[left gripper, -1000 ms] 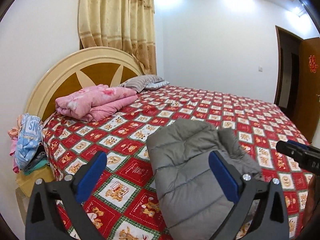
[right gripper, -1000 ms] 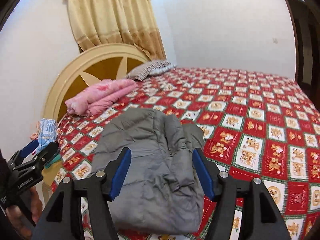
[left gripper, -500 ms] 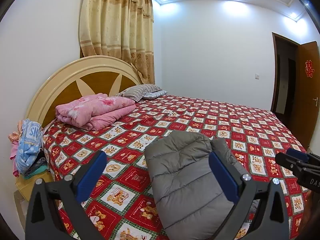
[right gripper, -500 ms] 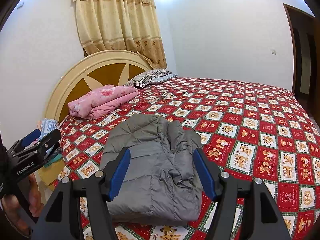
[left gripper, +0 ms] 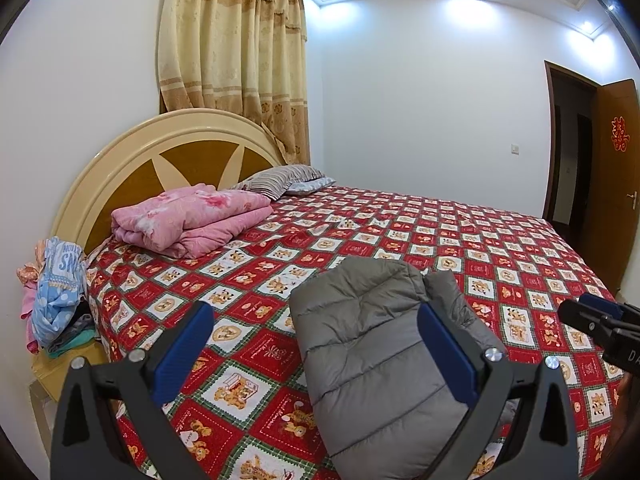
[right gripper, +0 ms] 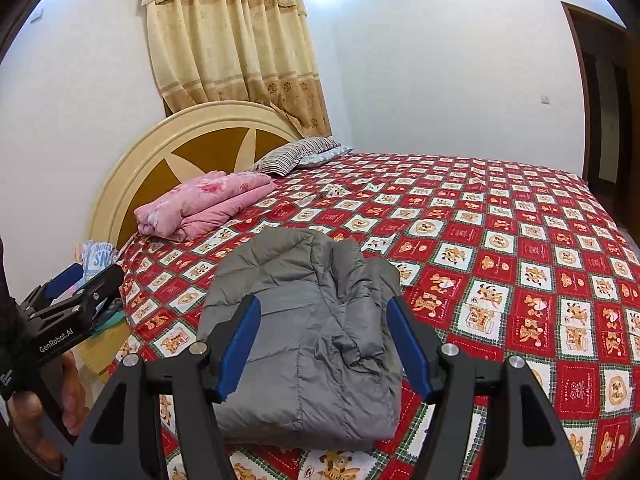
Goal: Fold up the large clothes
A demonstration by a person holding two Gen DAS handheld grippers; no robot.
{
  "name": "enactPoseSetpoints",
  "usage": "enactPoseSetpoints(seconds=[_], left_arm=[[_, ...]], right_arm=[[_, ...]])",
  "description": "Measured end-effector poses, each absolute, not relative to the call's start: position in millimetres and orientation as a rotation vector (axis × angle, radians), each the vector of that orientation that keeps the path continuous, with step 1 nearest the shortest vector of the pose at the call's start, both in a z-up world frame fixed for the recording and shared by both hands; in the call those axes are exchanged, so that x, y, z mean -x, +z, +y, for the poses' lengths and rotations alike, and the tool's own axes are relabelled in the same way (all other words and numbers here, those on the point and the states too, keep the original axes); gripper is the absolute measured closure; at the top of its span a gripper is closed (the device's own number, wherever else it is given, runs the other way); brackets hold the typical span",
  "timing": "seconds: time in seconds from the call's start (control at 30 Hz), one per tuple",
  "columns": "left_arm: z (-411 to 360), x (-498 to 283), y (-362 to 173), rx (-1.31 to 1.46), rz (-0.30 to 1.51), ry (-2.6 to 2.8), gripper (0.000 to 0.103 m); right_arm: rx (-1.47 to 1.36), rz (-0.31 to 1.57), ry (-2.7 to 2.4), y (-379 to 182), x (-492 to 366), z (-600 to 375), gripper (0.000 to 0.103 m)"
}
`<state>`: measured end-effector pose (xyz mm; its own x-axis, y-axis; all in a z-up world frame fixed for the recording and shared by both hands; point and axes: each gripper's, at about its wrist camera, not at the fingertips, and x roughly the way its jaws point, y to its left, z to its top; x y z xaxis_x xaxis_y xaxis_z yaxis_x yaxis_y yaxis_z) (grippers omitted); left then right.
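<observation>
A grey puffer jacket (left gripper: 372,344) lies folded into a compact bundle near the front edge of the bed; it also shows in the right wrist view (right gripper: 304,328). My left gripper (left gripper: 316,352) is open and empty, held above and in front of the jacket's left part. My right gripper (right gripper: 324,344) is open and empty, held above the jacket, apart from it. The right gripper's tip shows at the right edge of the left wrist view (left gripper: 596,324), and the left gripper shows at the left of the right wrist view (right gripper: 68,300).
The bed (left gripper: 500,248) has a red patchwork bear cover. A folded pink quilt (left gripper: 188,220) and striped pillows (left gripper: 280,180) lie by the headboard (left gripper: 132,168). Clothes are piled on a bedside stand (left gripper: 56,312). A brown door (left gripper: 612,184) stands open at right.
Both grippers have lifted and tilted upward away from the jacket, so more of the wall and ceiling shows. The jacket has stayed folded in place.
</observation>
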<state>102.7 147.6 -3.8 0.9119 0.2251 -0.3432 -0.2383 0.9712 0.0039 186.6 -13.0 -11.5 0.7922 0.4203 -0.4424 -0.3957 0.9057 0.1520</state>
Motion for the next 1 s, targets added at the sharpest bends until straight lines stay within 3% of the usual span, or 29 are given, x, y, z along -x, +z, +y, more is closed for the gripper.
enactPoseSetpoints(seconds=[1.0], left_arm=[[154.5,-103.0,-6.3,0.048,0.36,0.242,0.0]], right_arm=[[-0.057,0.498,0.434,-15.7,-183.3,-8.8,0.037]])
